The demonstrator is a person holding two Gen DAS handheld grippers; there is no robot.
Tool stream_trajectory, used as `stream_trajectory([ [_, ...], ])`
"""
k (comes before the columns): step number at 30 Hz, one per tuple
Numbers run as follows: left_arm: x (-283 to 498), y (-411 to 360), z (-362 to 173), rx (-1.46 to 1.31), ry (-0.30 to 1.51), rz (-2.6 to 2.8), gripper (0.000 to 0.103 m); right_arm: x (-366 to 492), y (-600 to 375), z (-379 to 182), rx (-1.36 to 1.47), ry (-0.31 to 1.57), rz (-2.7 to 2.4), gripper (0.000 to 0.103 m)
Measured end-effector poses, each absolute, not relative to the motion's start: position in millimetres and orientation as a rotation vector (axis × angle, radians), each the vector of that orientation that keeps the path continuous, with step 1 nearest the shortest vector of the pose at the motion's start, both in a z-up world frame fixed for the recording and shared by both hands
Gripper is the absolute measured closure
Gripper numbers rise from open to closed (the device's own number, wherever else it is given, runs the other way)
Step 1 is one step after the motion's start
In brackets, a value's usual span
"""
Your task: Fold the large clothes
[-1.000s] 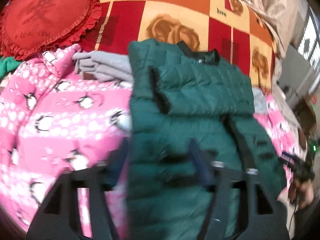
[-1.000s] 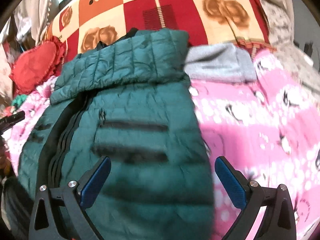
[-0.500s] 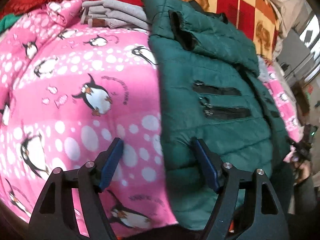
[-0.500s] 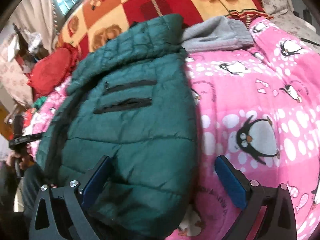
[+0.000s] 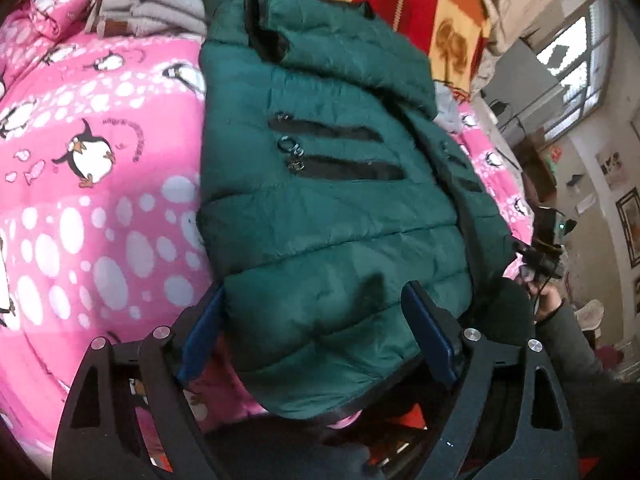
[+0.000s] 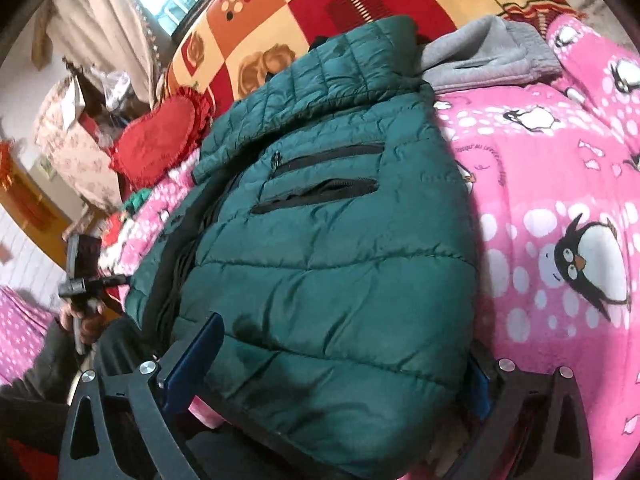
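A pink penguin blanket [image 5: 100, 208] is covering the bed, and a red and yellow checked blanket [image 6: 360, 4] is lying across its far end. One folded grey garment [image 6: 492, 56] is resting just behind the green puffer jacket [image 5: 328, 208], touching its folded-over top. One red heart-shaped cushion [image 6: 160, 140] is sitting at the far corner, well apart from both tools. Nothing is lying on top of the jacket.

The single jacket is lying front-up on the penguin blanket, its sleeves tucked in, its near hem hanging at the bed's edge. Two black zipped pockets are showing on each front panel.

The left gripper [image 5: 316, 332] is hovering over one hem corner; its jaws are opening, with the quilted hem lying between the blue pads but not pinched. The right gripper [image 6: 344, 364] is straddling the other hem corner, its jaws spread wide and released, the fabric bulging between them. In the left view, the person's hand [image 5: 548, 300] is holding the other tool beyond the jacket's edge.
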State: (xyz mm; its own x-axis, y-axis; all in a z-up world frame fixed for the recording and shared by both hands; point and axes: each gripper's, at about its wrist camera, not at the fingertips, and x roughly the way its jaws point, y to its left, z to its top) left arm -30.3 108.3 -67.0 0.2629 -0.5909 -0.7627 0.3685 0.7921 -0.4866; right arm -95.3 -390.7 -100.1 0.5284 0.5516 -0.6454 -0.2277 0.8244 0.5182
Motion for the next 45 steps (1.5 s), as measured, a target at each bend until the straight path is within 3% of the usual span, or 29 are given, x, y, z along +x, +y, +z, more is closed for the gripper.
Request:
stream_trajectory([
  [5, -20, 107, -76, -0.240, 1.200, -0.641, 0.017, -102, -390, -82, 0.431, 0.816, 0.535, 0.002],
  [13, -22, 105, -78, -0.266, 1.209, -0.693, 0.017, -99, -384, -91, 0.397, 0.868, 0.503, 0.002],
  [19, -28, 96, -42, -0.282, 0.986, -0.808, 0.024, -99, -388, -92, 0.425, 0.858, 0.514, 0.002],
  [22, -16, 96, -55, -0.292, 1.044, -0.761, 0.039, -95, -389, -90, 0.405, 0.838, 0.518, 0.002],
  [24, -14, 93, -56, -0.265, 1.053, -0.741, 0.043, -90, -387, -90, 0.386, 0.841, 0.527, 0.003],
  [27, -12, 92, -60, -0.241, 1.074, -0.687, 0.056, -85, -384, -92, 0.348, 0.852, 0.479, 0.026],
  [28, -12, 95, -61, -0.248, 1.083, -0.668, 0.059, -84, -386, -95, 0.354, 0.862, 0.452, 0.042],
  [29, -12, 96, -62, -0.252, 1.087, -0.656, 0.062, -83, -390, -98, 0.374, 0.869, 0.428, 0.049],
  [42, -20, 87, -65, -0.157, 1.113, -0.562, 0.062, -86, -381, -94, 0.295, 0.913, 0.368, 0.053],
  [45, -23, 82, -61, -0.126, 1.079, -0.544, 0.062, -91, -376, -80, 0.280, 0.869, 0.381, 0.067],
])
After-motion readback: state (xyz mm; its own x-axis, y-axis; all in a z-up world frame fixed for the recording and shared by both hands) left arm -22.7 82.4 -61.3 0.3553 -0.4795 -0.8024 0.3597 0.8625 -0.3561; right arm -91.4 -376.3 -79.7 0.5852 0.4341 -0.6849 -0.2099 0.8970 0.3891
